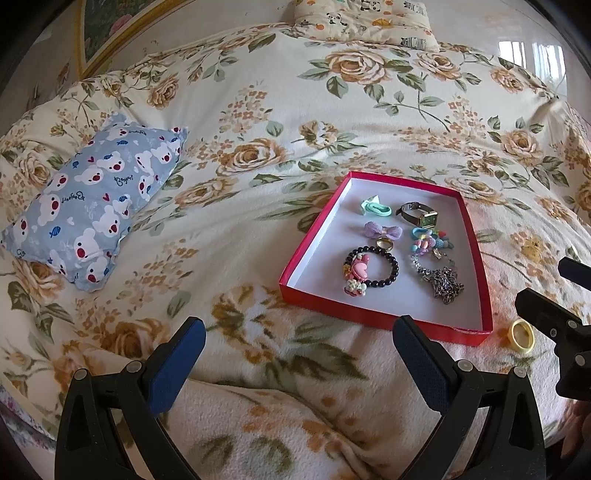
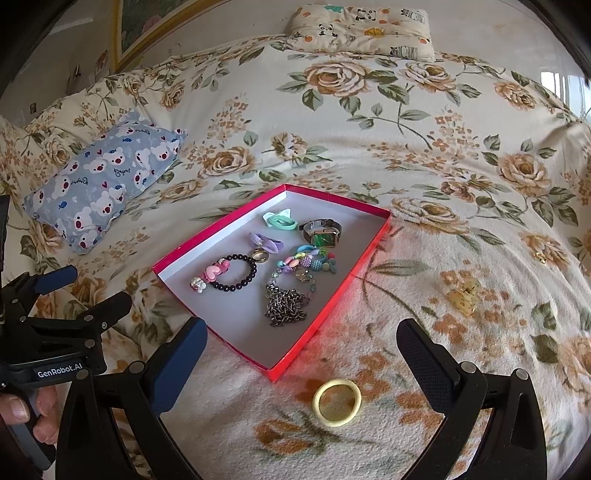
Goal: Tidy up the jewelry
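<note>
My right gripper (image 2: 301,345) and left gripper (image 1: 299,341) gape over fuzzy blanket (image 2: 424,258); only the right view shows an amber claw clip (image 2: 463,295) beyond the yellow ring (image 2: 337,402).

floral bed (image 2: 369,122), red tray (image 2: 364,254), yellow ring (image 2: 337,402), pillow (image 2: 99,184)

1 red box (image 2: 325,321) lies on the bed; inside it are 1 watch (image 2: 322,232), 1 black bead bracelet (image 2: 236,274), 1 metal ring (image 2: 260,256), 1 grey chain (image 2: 288,307), 1 green hair tie (image 2: 281,220), 1 purple bow (image 2: 266,242), 1 bunch of coloured beads (image 2: 309,261) whose pieces cannot be told apart, and 2 small pink charms (image 1: 357,268) by the bracelet; outside the box lie 1 yellow hair tie (image 2: 337,402) and 1 amber hair clip (image 2: 463,295); 2 small pillows rest on the bedspread, 1 blue (image 2: 99,188) and 1 cream (image 2: 360,31); 2 grippers show, left (image 1: 299,354) and right (image 2: 301,356).
</note>
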`<action>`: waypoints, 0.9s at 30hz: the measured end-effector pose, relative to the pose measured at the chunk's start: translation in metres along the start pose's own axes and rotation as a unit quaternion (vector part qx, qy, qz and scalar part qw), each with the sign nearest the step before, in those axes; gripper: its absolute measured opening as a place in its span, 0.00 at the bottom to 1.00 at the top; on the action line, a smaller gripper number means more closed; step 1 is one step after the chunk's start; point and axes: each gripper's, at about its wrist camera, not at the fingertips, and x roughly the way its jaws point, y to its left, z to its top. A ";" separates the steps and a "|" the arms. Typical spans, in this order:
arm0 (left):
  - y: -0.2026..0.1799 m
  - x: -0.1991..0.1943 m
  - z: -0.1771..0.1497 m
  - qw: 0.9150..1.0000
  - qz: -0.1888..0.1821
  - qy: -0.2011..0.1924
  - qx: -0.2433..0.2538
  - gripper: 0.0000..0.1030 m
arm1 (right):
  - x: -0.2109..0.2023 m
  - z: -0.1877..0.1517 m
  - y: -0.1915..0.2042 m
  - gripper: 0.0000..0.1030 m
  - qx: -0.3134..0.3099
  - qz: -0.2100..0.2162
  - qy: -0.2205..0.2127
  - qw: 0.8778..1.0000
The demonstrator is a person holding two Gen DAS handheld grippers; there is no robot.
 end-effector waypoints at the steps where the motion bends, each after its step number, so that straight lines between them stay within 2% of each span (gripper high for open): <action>1: 0.000 0.000 0.000 1.000 0.000 0.000 0.000 0.99 | 0.000 0.000 0.000 1.00 0.000 0.000 0.000 1.000; 27: -0.002 0.003 0.002 1.000 -0.002 0.002 0.004 0.99 | -0.002 0.005 0.004 1.00 0.007 0.013 -0.003 1.000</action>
